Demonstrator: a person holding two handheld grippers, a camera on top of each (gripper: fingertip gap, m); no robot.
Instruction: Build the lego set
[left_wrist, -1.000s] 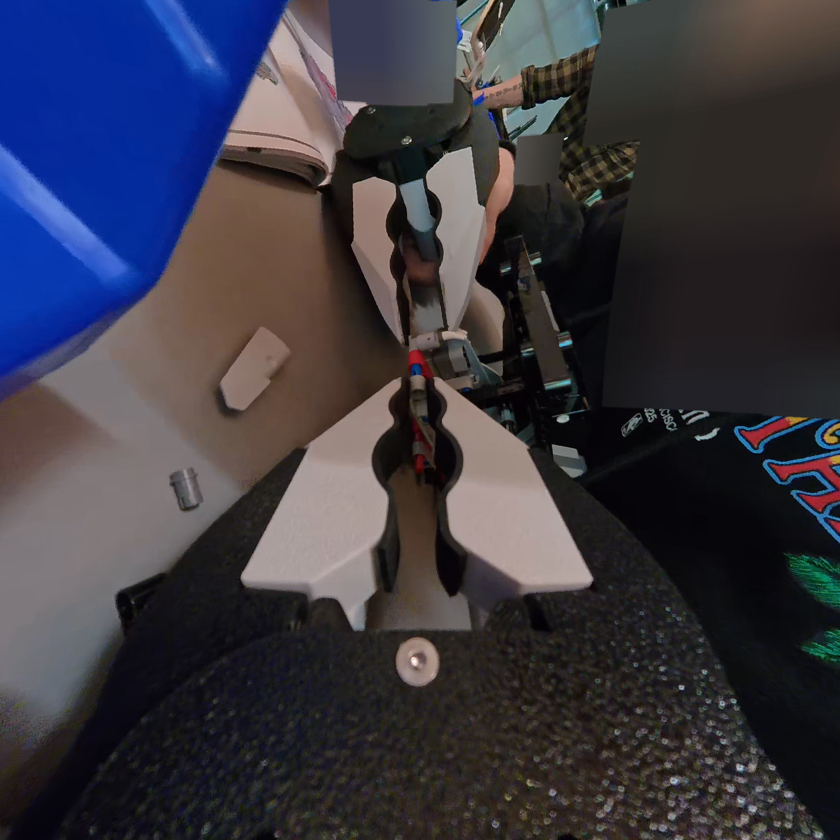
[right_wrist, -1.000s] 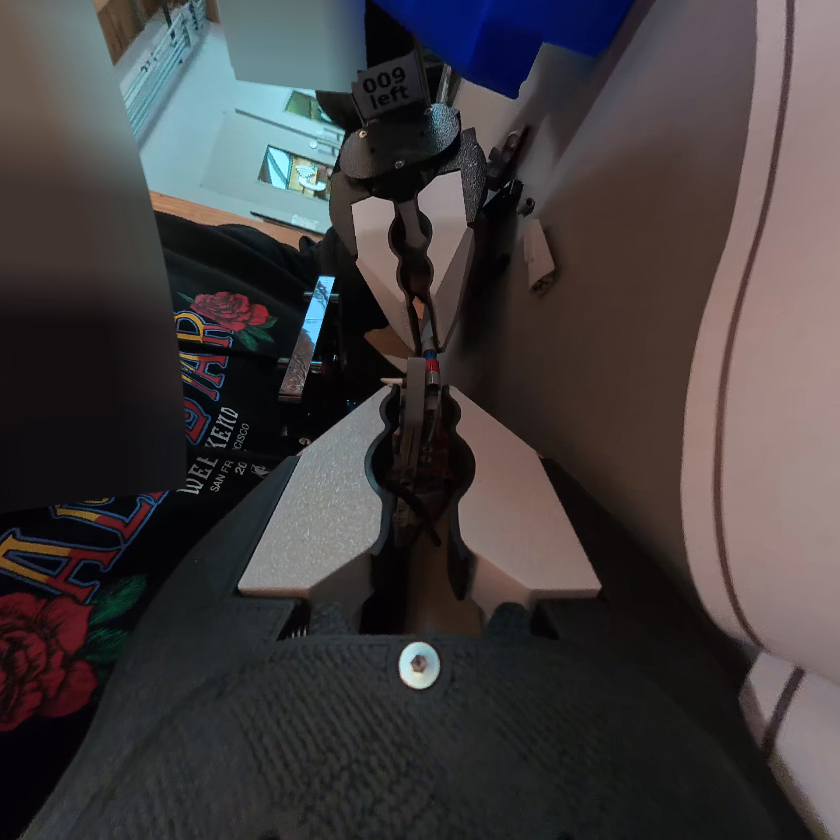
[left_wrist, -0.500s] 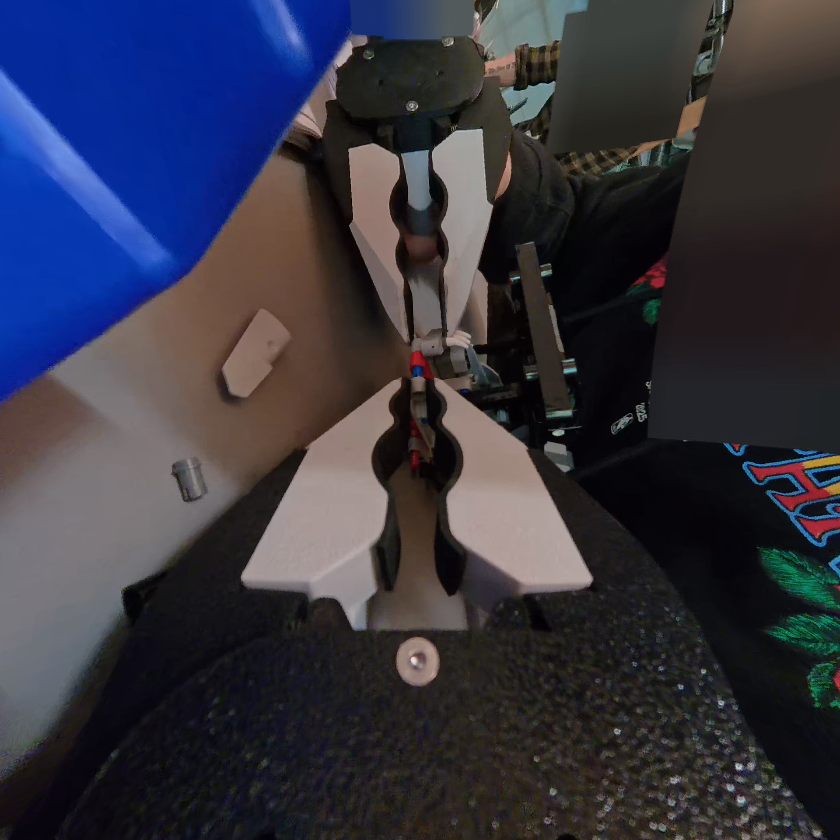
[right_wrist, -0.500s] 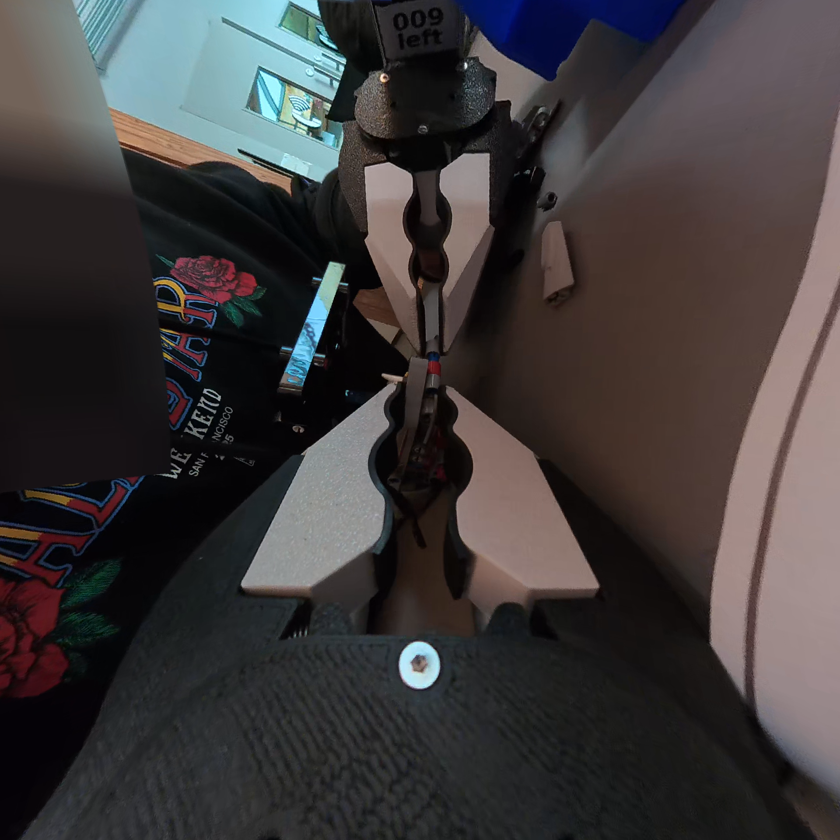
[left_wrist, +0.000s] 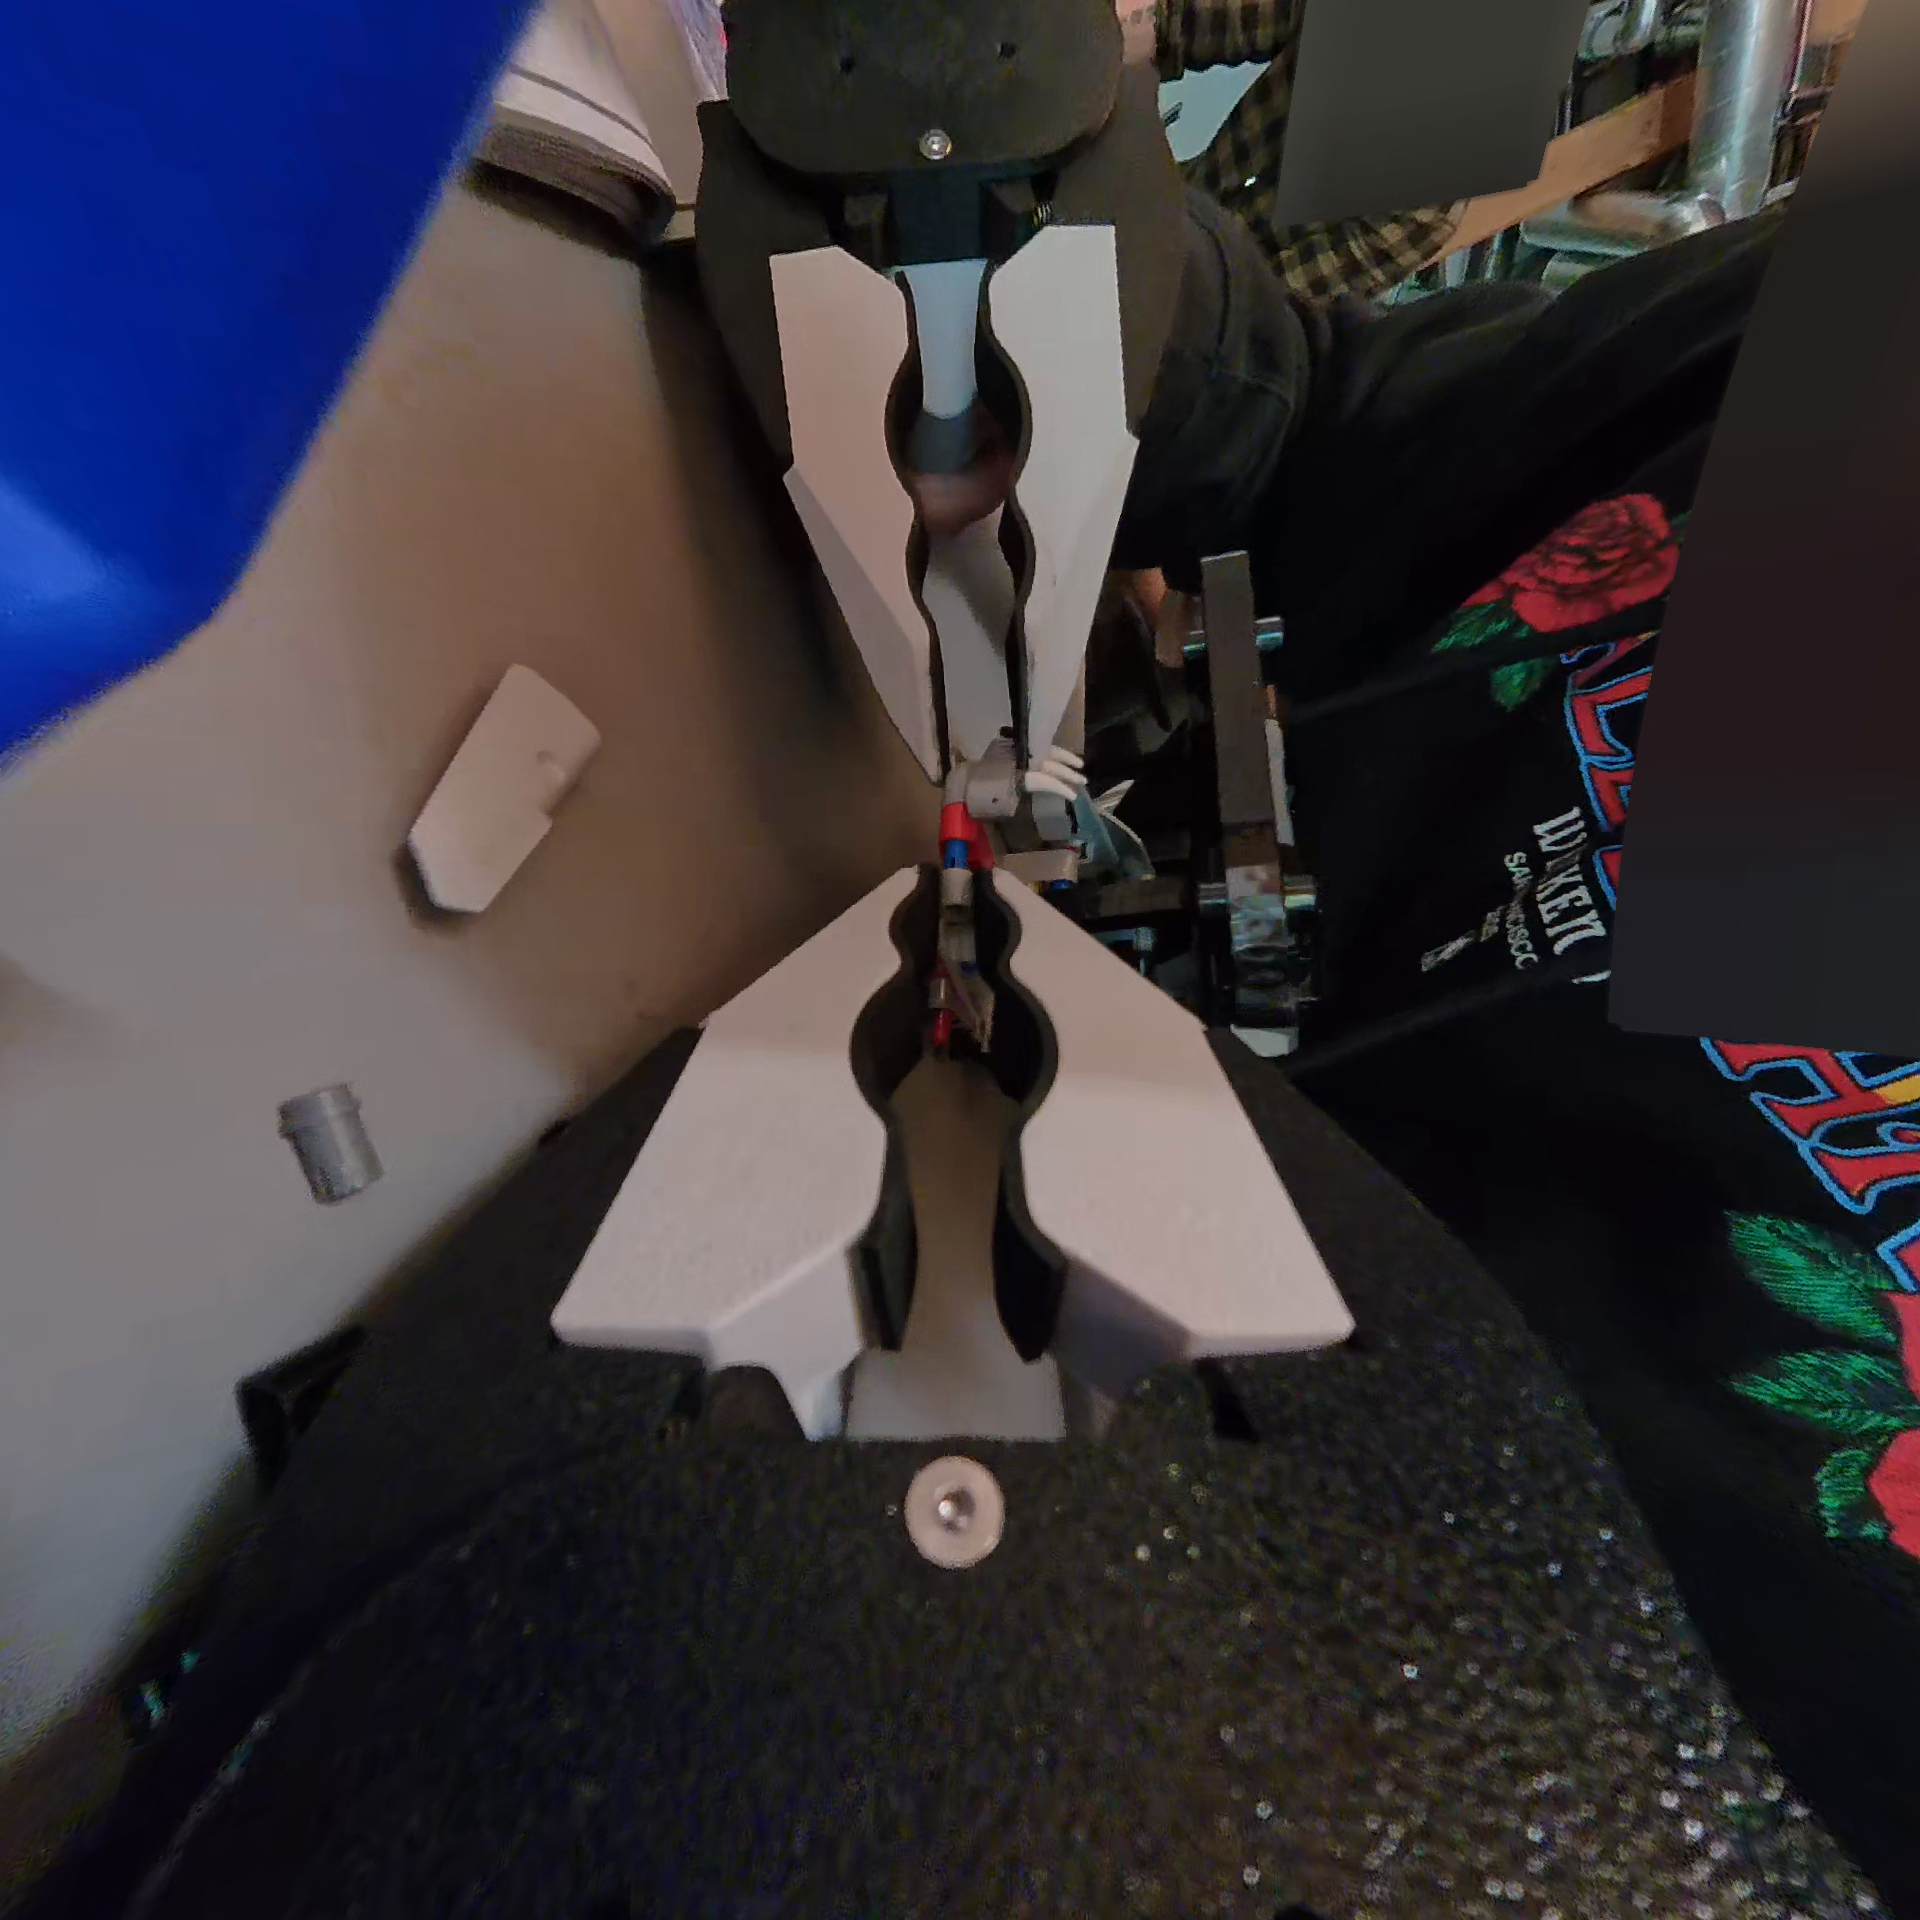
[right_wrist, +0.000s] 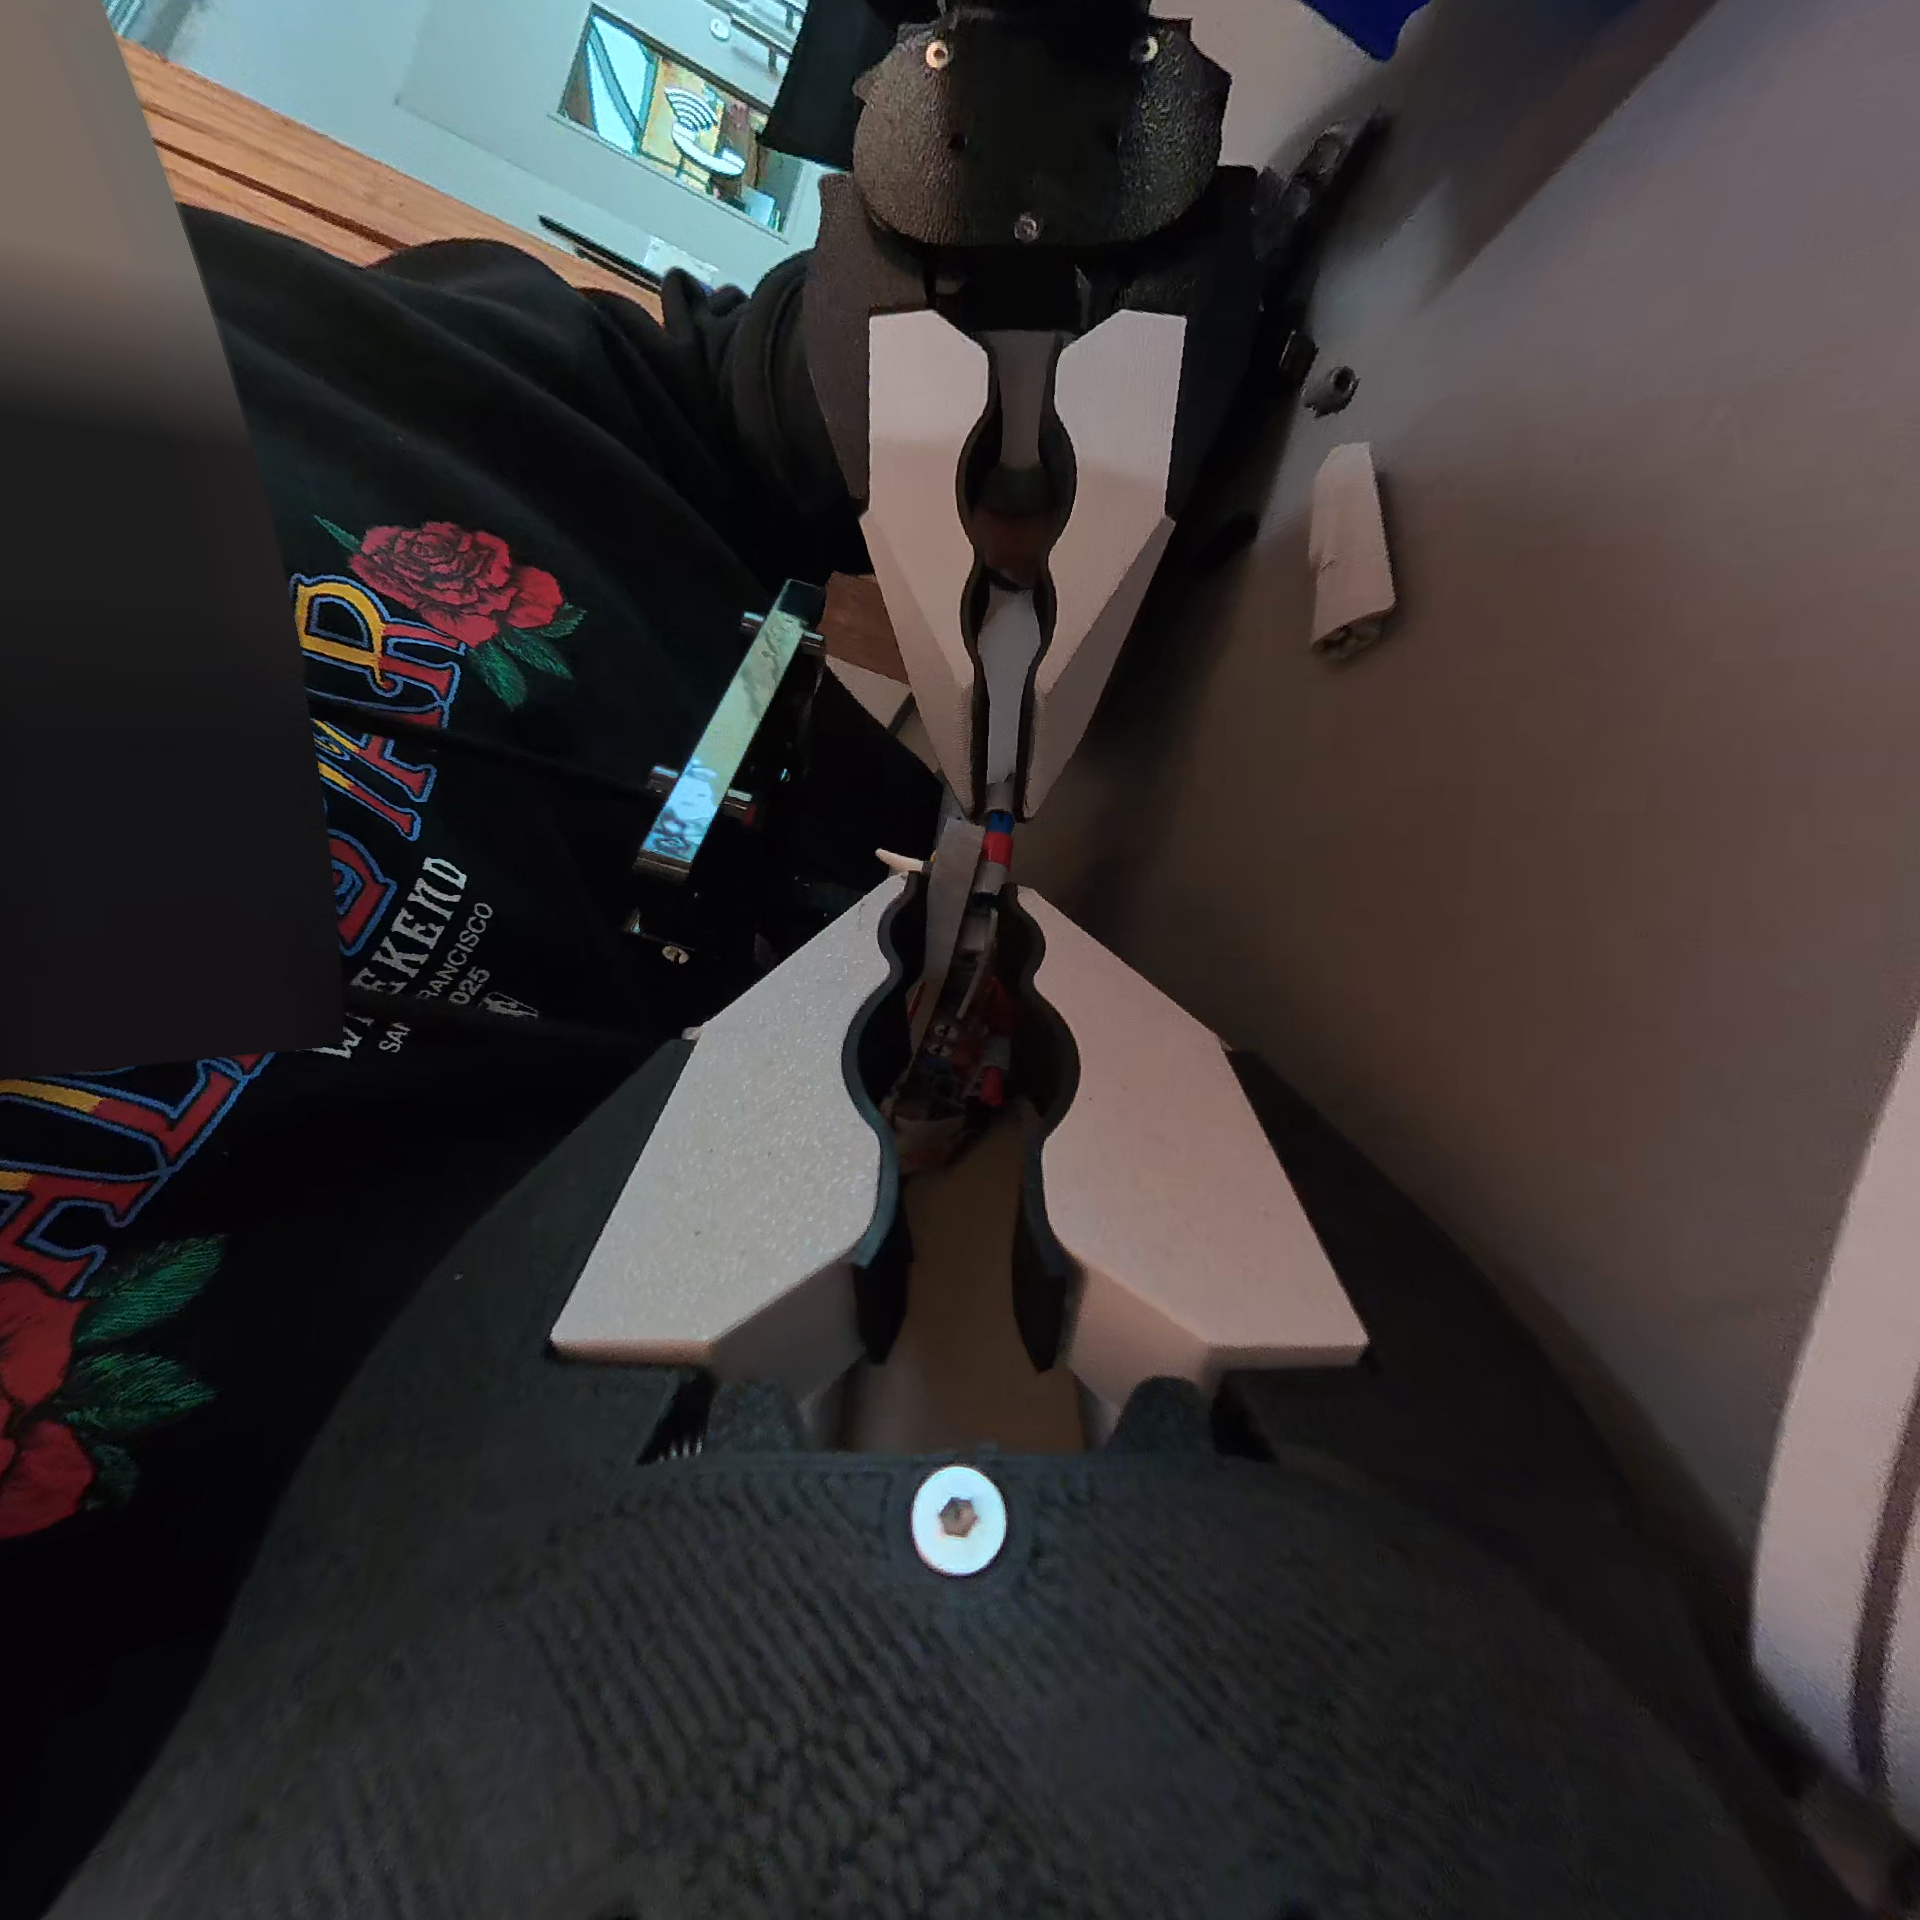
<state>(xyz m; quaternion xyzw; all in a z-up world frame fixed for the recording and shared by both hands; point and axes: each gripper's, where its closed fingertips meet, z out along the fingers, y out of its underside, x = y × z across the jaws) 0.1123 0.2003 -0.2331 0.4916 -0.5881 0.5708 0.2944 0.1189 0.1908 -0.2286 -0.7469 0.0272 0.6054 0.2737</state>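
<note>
Between my two grippers, held up off the table (left_wrist: 582, 520), hangs the small lego piece (left_wrist: 961, 842) I am building: a thin stack of grey, red and blue bits. My left gripper (left_wrist: 954, 883) has its jaws pressed together on one end, and my right gripper (right_wrist: 966, 904), coming in from twelve o'clock in the left view, pinches the other end, so the tips nearly meet. I judge the piece light and stiff, but its joints could pop apart if I twist or squeeze off-line; it is best gripped on the flat grey sides close to the joint. On the table at nine o'clock lies a flat grey part (left_wrist: 499, 795), and at eight o'clock a small grey cylinder (left_wrist: 330, 1143), both well apart from my fingers. A blue bin (left_wrist: 187, 312) fills ten o'clock. At three o'clock sits a person in a dark sweatshirt (left_wrist: 1507, 831), and a black frame (left_wrist: 1242, 727) stands just beside the work, crowding that side.
</note>
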